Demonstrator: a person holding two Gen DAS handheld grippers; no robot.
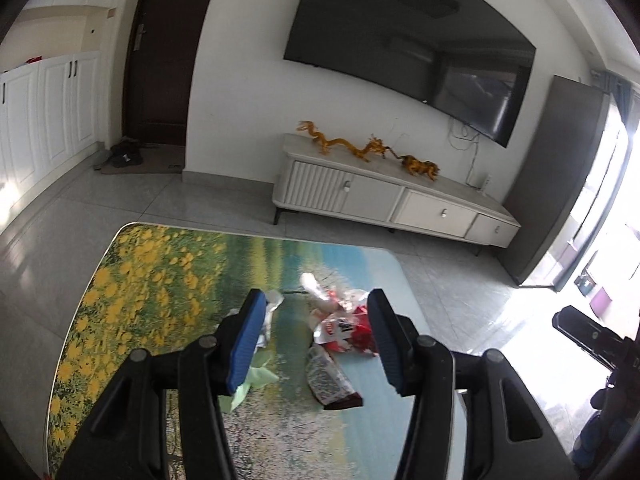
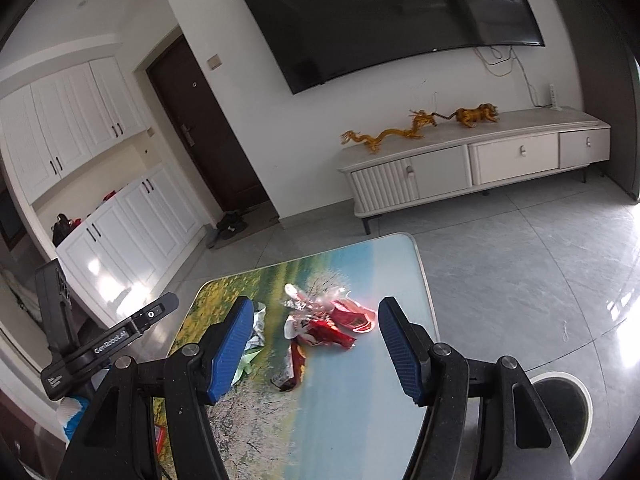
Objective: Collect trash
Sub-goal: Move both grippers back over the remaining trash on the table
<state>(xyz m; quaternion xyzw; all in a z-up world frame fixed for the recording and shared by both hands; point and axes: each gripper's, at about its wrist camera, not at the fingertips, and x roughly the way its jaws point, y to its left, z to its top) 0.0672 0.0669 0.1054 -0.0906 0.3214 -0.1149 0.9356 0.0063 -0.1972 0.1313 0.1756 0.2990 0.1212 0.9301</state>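
Left wrist view: my left tongs (image 1: 316,344) gape partway, nothing between the pads, hanging above the bench (image 1: 168,280).
Right wrist view: my right tongs (image 2: 316,348) stand a bit wider, also bare, pointing down at the same pile.
Trash: red wrappers (image 1: 352,328) ahead of the left tongs, nearer the right pad; dark-ended packet (image 1: 332,380) just below them, between the pads in view.
More trash: silver foil scrap (image 1: 272,312) and pale green paper (image 1: 256,380) showing beside and behind the left pad.
Right view trash: red wrappers (image 2: 336,324) ahead between the pads, packet (image 2: 292,368) nearer, green paper (image 2: 246,362) by the left pad.
Bin: round dark bin (image 2: 560,408) low to the right of the right tongs, on the floor beside the bench.
Done: I judge nothing collected yet; all pieces lie on the bench.
Left: grab each piece, carry to the bin; whole job ahead.
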